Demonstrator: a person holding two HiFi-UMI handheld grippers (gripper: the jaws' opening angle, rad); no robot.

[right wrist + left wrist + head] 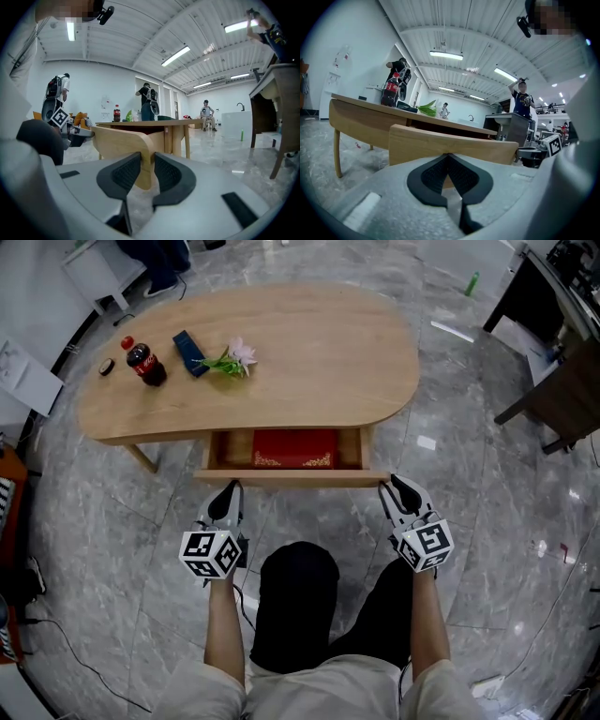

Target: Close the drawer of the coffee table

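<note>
Cola bottle (pixel 145 362): stands at the left end of the coffee table (pixel 319 352), with a small dark round thing (pixel 107 367) just beside it.
Dark blue case (pixel 190 352): lies flat on the tabletop, right of the bottle.
Flower sprig (pixel 230 359): lies just beside the case, pink bloom pointing right.
Left gripper (pixel 228 491): jaws clenched together with nothing between them. In the left gripper view, the left gripper's (pixel 449 155) tips sit against the left part of the drawer front (pixel 454 147).
Drawer (pixel 217 448): pulled out from under the near edge of the table, toward the person. A red lining (pixel 295 448) shows inside, and the drawer front (pixel 292 477) spans the gap between the two grippers.
Right gripper (pixel 392 488): at the right end of the drawer front. In the right gripper view, the right gripper's (pixel 146 161) jaws stand apart with the rounded end of the panel (pixel 126 147) between them. The pads appear to press on both of its faces.
</note>
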